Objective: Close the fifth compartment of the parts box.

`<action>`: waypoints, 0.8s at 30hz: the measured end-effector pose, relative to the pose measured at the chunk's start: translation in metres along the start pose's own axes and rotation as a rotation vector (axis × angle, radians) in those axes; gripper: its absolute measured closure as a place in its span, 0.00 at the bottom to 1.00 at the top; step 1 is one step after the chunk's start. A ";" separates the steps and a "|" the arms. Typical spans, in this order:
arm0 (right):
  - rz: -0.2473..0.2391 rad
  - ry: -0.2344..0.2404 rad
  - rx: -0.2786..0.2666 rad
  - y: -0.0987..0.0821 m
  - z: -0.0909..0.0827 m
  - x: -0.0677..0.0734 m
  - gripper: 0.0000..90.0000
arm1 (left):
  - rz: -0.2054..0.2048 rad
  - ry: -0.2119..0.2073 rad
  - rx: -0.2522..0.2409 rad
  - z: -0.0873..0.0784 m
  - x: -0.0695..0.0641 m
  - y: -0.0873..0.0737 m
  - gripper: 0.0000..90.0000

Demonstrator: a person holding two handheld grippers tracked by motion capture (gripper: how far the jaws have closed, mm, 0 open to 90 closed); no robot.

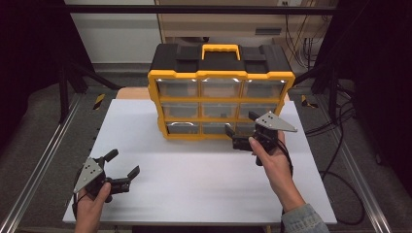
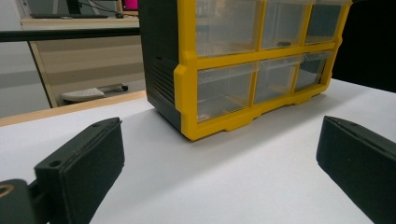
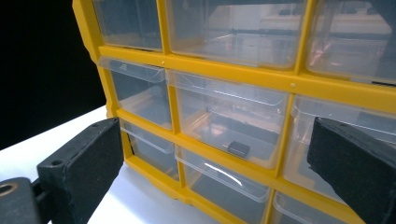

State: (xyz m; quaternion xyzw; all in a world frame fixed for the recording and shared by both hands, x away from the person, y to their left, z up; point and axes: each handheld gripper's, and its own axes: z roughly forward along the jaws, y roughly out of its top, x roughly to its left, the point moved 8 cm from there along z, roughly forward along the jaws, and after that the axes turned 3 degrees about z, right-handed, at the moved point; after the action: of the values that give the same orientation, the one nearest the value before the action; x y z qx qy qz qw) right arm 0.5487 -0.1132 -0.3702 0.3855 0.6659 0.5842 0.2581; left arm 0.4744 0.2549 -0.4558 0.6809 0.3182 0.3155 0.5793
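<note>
A yellow-and-black drawer organizer point(image 1: 221, 97) with clear drawers and a yellow carry handle point(image 1: 221, 50) stands at the back of the white tabletop point(image 1: 194, 189). My right gripper point(image 1: 240, 122) is open, just in front of the organizer's lower drawers, right of centre. In the right gripper view the open jaws point(image 3: 212, 154) frame the middle drawer point(image 3: 229, 126), which holds a small dark piece point(image 3: 238, 148). My left gripper point(image 1: 124, 162) rests open near the table's front left corner, holding nothing. In the left gripper view point(image 2: 222, 140) it faces the organizer's corner point(image 2: 187, 84) from a distance.
Metal rails point(image 1: 39, 165) run along the table's left and right sides. Cables point(image 1: 335, 126) hang off to the right. A wooden surface point(image 1: 131, 93) shows behind the white top. Black frame struts point(image 1: 73, 73) stand at the back left.
</note>
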 end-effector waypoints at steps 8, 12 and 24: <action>0.005 -0.007 -0.004 -0.001 -0.008 -0.008 0.05 | -0.011 0.002 -0.010 -0.001 0.001 0.001 0.00; -0.006 -0.010 0.001 -0.001 -0.012 -0.012 0.05 | -0.016 0.000 -0.014 -0.001 0.002 0.001 0.00; 0.000 -0.022 -0.014 0.004 -0.027 -0.023 0.05 | -0.024 0.001 -0.018 -0.002 0.002 0.001 0.00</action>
State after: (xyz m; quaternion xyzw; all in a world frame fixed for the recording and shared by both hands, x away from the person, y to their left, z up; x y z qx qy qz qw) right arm 0.5413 -0.1471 -0.3641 0.3900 0.6591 0.5845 0.2683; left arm 0.4746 0.2577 -0.4540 0.6715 0.3237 0.3116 0.5892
